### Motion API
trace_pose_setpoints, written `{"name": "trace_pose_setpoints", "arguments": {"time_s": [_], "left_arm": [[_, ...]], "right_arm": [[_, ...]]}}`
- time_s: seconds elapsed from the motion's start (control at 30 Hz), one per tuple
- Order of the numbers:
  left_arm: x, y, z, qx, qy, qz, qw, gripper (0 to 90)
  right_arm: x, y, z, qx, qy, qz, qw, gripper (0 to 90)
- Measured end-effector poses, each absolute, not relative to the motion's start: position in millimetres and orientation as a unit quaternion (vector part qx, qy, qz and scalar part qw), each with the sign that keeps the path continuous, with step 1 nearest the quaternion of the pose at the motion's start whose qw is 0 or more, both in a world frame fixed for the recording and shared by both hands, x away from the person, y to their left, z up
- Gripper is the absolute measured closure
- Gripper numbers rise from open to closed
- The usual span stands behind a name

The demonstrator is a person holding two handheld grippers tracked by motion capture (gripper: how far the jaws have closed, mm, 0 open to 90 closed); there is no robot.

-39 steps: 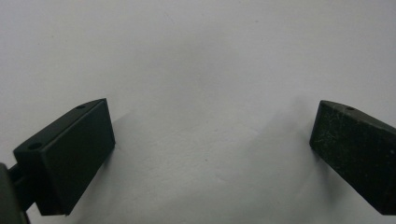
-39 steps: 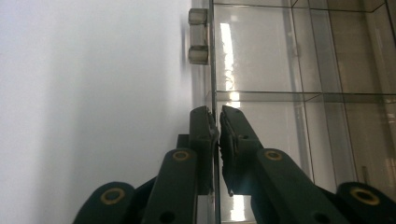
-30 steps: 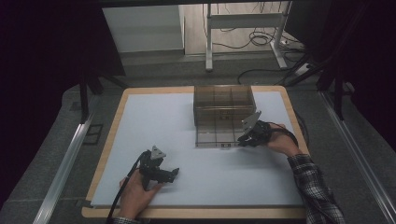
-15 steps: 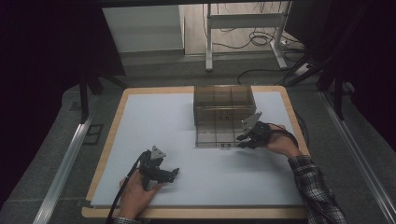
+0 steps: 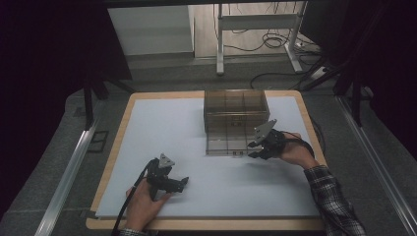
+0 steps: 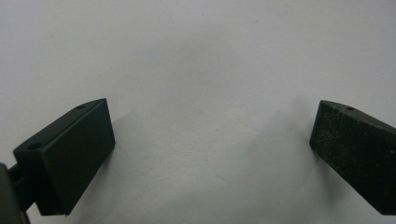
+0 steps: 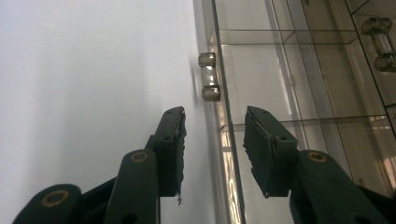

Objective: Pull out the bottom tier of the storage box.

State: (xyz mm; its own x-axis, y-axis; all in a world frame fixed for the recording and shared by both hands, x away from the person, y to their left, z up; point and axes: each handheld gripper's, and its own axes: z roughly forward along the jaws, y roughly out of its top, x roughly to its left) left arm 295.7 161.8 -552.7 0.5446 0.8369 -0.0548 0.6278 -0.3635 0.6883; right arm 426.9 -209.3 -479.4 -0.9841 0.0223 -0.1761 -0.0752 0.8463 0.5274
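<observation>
One white table mat [image 5: 196, 142] on one wood-edged table [image 5: 123, 128].
One smoky clear drawer box [image 5: 236, 110], far right of centre; compartment count unclear.
Two small metal handles in right gripper view: one [image 7: 209, 77] near jaws, one [image 7: 383, 44] at far right.
Two grippers: left gripper [image 5: 182, 183] near left, right gripper [image 5: 253, 149] at box's near front.
Two hands: one [image 5: 142, 204], one [image 5: 295, 151].
One white desk frame [image 5: 255, 29] on floor beyond table.
</observation>
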Motion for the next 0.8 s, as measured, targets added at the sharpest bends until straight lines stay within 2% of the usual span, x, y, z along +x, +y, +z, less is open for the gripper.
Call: {"name": "trace_pose_setpoints", "arguments": {"time_s": [0.8], "left_arm": [[296,162,-553,0.811,0.451,0.155,0.338,0.0]], "right_arm": [[406,-215,-472,0.041,0.943,0.310,0.110,40.5]]}}
